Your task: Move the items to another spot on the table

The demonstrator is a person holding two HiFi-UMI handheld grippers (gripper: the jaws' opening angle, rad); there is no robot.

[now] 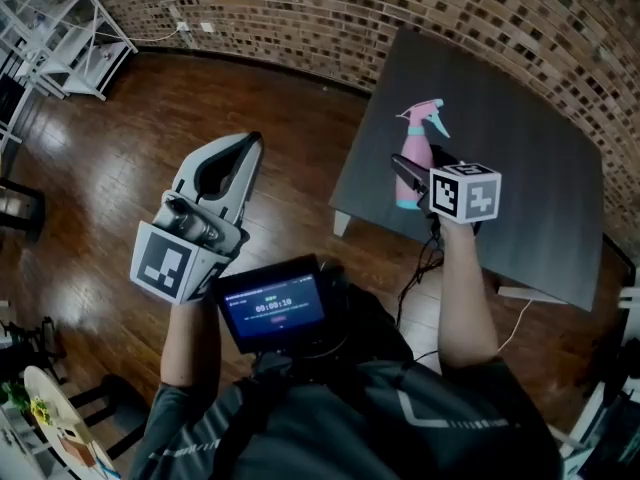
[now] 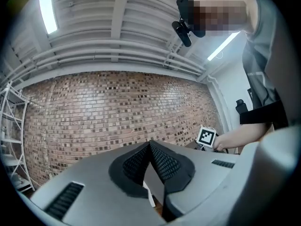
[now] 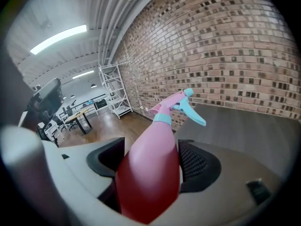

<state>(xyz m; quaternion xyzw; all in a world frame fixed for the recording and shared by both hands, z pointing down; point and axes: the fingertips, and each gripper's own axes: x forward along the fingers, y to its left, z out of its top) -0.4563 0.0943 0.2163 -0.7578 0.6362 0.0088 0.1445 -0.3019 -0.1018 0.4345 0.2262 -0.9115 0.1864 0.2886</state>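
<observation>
A pink spray bottle (image 1: 416, 153) with a light blue trigger and collar stands above the near left part of the dark grey table (image 1: 520, 168). My right gripper (image 1: 420, 175) is shut on its body. In the right gripper view the bottle (image 3: 150, 173) fills the gap between the two black pads, leaning with its nozzle toward the brick wall, and the table (image 3: 244, 121) lies behind it. My left gripper (image 1: 243, 150) hangs over the wooden floor, left of the table. Its jaws (image 2: 149, 146) are shut with nothing between them.
A brick wall runs behind the table. White shelving racks (image 1: 60, 28) stand at the far left corner. A black cable (image 1: 420, 268) trails on the floor by the table's near edge. A small screen (image 1: 272, 308) sits on the person's chest.
</observation>
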